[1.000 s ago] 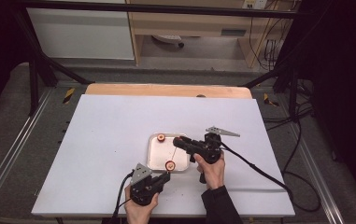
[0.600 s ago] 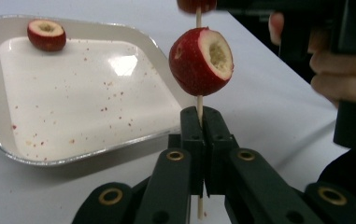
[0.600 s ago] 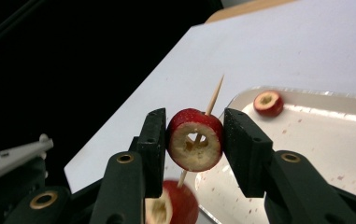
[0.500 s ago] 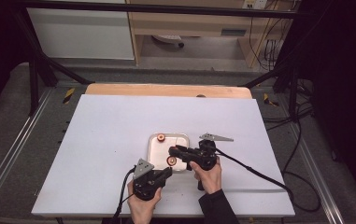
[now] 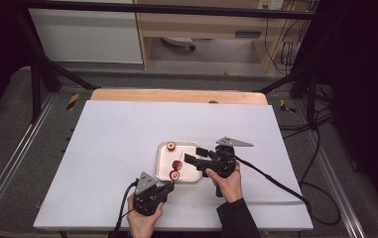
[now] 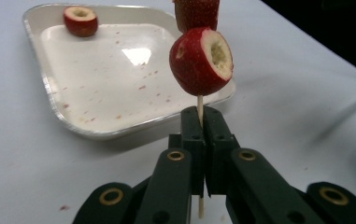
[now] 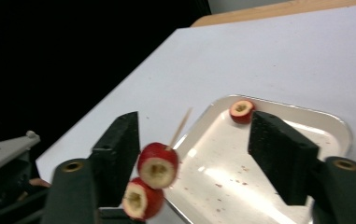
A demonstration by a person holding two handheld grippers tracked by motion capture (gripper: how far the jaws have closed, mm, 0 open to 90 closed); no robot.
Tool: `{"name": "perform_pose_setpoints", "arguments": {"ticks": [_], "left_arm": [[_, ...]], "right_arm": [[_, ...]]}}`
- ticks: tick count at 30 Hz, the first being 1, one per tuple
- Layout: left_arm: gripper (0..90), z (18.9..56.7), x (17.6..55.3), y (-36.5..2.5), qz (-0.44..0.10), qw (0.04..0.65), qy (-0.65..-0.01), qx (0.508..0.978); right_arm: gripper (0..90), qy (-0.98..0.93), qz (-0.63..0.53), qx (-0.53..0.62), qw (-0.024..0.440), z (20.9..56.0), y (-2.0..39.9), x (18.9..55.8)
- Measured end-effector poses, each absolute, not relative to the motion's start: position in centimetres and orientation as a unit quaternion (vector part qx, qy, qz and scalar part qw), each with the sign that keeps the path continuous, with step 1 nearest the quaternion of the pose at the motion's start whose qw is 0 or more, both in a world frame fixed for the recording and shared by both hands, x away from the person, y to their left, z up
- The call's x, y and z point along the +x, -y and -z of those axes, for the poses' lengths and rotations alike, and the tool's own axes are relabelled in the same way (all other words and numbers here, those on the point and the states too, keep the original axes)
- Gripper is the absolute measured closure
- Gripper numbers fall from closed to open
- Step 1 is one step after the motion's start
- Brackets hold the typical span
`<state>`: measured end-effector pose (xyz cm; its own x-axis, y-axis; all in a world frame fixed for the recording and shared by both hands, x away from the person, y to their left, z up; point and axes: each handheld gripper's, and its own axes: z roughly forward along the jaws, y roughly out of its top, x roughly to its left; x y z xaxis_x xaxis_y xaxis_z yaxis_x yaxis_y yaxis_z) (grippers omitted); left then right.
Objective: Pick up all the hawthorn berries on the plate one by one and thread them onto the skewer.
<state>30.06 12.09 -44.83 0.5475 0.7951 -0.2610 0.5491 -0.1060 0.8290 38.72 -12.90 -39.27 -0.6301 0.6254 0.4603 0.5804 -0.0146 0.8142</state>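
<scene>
- Left claw [image 6: 202, 140] is clamping tight on a thin wooden skewer [image 6: 199, 105], its two black jaws pressed together around the stick low on its length.
- Two cored red fruit pieces are sitting threaded on that skewer: the lower fruit piece [image 6: 200, 60] is showing its pale hollowed centre, and the upper fruit piece [image 6: 196, 13] is being cut off by the top edge of the left gripper view.
- Right claw [image 7: 199, 149] is standing with its jaws apart, having just been opening; the skewered fruit pieces [image 7: 158, 165] are hanging just beside its left jaw, and I cannot tell whether they are touching it.
- In the right gripper view, the skewer's bare tip [image 7: 180, 126] is pointing up and away past the fruit.
- From the high view, the left claw [image 5: 164, 188] is sitting near the front edge of the white bench [image 5: 102, 148], while the right claw [image 5: 196, 157] is reaching over the tray from its right side.
- A shallow white tray [image 5: 164, 171] with a metal rim is lying on the bench between the two claws, speckled with red flecks.
- One loose fruit piece [image 5: 171, 146] is resting in the tray's far corner, well apart from the skewer.
</scene>
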Motion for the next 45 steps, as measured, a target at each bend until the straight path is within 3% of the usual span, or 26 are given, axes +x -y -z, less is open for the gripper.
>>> {"name": "perform_pose_setpoints", "arguments": {"ticks": [6, 14, 29, 45], "left_arm": [[88.4, 44.7, 29.8, -14.0, -0.146, 0.472, -0.459, 0.738], [88.2, 44.6, 29.6, -16.5, -0.156, 0.459, -0.465, 0.741], [87.8, 44.9, 29.7, -18.6, -0.161, 0.445, -0.476, 0.741], [88.2, 45.1, 29.8, -18.7, -0.159, 0.453, -0.478, 0.736]], "right_arm": [[18.3, -0.742, -0.516, 0.425, 0.046, 39.6, 12.8, 40.0], [16.8, -0.794, -0.443, 0.41, 0.068, 39.0, 10.1, 42.4], [29.4, -0.846, -0.334, 0.407, 0.077, 39.6, 4.7, 47.1], [44.0, -0.811, -0.307, 0.497, 0.039, 41.1, 2.3, 49.3]]}}
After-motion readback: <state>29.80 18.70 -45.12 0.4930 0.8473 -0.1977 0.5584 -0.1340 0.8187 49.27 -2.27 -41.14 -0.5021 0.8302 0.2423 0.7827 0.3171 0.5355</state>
